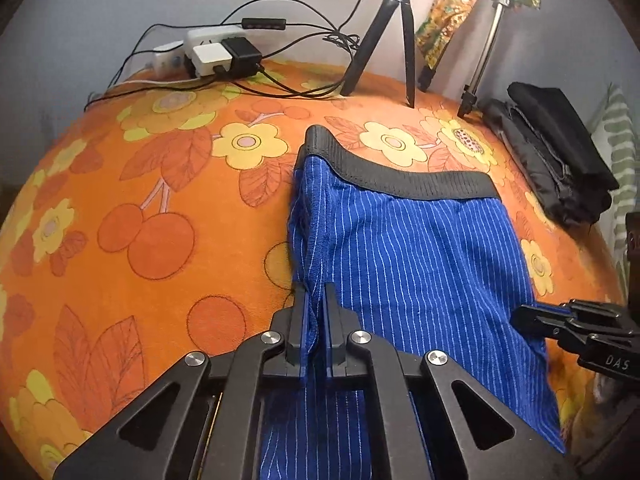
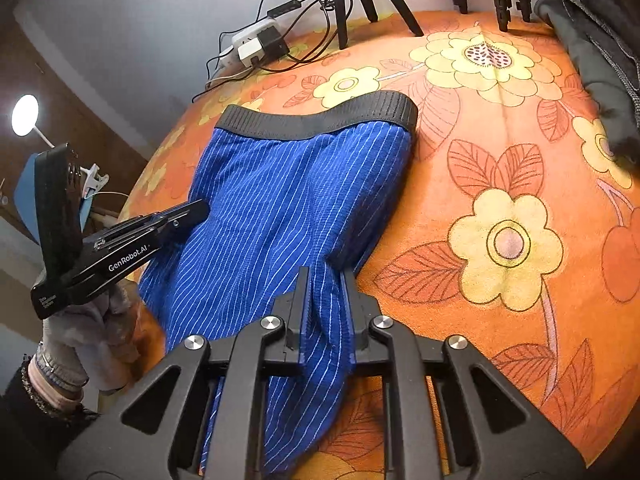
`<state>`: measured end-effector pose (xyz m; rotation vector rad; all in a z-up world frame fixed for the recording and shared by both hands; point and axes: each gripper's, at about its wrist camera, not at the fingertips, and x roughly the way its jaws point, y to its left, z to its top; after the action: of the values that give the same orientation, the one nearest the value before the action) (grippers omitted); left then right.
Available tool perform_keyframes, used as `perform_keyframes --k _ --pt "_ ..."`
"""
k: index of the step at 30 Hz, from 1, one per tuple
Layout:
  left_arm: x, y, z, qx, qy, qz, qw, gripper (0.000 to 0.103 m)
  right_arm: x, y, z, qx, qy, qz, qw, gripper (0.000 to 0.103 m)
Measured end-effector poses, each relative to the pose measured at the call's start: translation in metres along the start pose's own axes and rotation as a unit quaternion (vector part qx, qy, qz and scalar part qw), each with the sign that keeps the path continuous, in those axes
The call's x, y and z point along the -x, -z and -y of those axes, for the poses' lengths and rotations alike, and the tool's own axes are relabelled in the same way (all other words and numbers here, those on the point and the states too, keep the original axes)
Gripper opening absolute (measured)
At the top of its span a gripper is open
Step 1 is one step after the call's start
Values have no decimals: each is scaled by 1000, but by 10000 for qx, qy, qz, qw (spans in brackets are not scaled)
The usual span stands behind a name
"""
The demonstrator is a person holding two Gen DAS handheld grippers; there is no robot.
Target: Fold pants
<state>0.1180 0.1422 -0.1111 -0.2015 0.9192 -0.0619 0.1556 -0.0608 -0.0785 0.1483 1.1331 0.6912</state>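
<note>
The pants (image 1: 420, 248) are blue with thin white stripes and a black waistband (image 1: 400, 178). They lie on the orange flowered blanket (image 1: 140, 200), waistband at the far end. My left gripper (image 1: 315, 294) is shut on the pants' near left edge, lifting a fold of cloth. My right gripper (image 2: 326, 276) is shut on the pants' (image 2: 288, 208) near right edge. The right gripper shows in the left wrist view (image 1: 520, 316) at the cloth's right edge. The left gripper shows in the right wrist view (image 2: 200, 208) at the cloth's left side.
A power strip with plugs and cables (image 1: 216, 54) lies at the blanket's far edge. Tripod legs (image 1: 384, 40) and a light stand (image 1: 484, 52) stand behind the pants. A pile of folded dark clothes (image 1: 552, 152) lies at the right.
</note>
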Motion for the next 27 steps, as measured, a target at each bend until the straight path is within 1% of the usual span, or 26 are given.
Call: perform_keyframes --k 2,6,10,13,19,23,27 --pt "1 0 -2 101 67 1 9999 4 1 0 2 -63 -69 -20 10000 10" --pt "8 -3 -7 311 253 61 9992 4 4 -1 10 -301 -316 5 9990 7" --pt "21 -10 -15 606 519 202 9966 3 13 -3 10 -340 -490 133 9981 6" --pt "31 -15 -19 738 670 332 9945 3 23 -3 10 -358 -597 238 9973 6" --pt "52 -25 -20 869 953 610 9898 3 47 -12 11 -453 -803 571 9941 6" --pt "61 -29 -19 899 1039 700 9881 3 62 -19 12 -508 -921 793 9913 6" --pt "78 -32 -14 850 1118 882 9862 3 79 -25 7 -454 -952 1019 9892 6"
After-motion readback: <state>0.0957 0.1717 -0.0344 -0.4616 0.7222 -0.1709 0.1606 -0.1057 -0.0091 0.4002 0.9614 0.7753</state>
